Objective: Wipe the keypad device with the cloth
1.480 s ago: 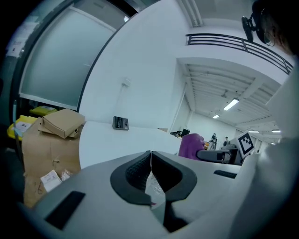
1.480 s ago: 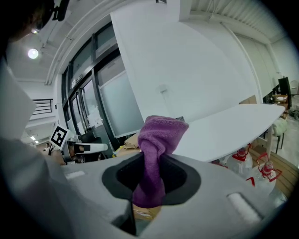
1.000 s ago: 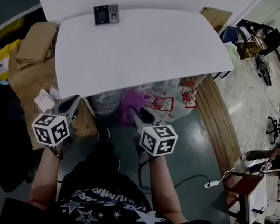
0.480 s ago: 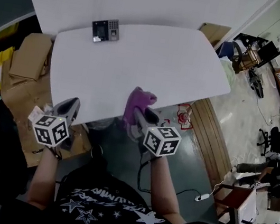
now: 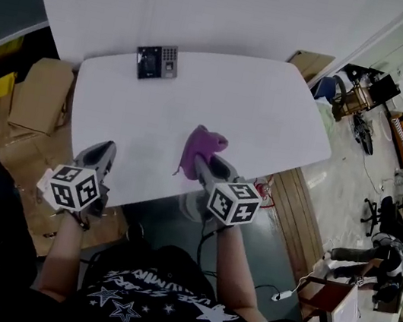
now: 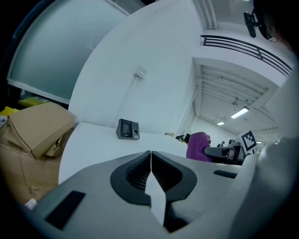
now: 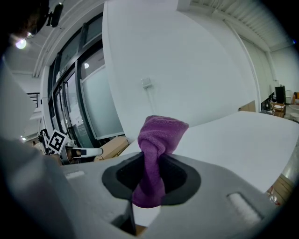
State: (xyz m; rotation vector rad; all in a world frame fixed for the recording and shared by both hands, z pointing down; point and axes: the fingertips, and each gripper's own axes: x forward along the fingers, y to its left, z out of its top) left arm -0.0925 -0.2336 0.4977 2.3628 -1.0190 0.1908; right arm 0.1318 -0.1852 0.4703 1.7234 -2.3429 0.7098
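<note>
Head view: cloth [image 5: 204, 143] pinched in R tool [image 5: 200, 164], keypad device [image 5: 157, 62] well ahead-left; L tool [image 5: 101, 150] closed, empty.

Black star-printed T-shirt [image 5: 154, 298]

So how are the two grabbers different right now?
The right gripper is shut on the purple cloth, while the left gripper is shut on nothing. The left gripper view shows the keypad device ahead on the white table; the right gripper view does not show it. Both grippers are grey, and both are shut.
</note>
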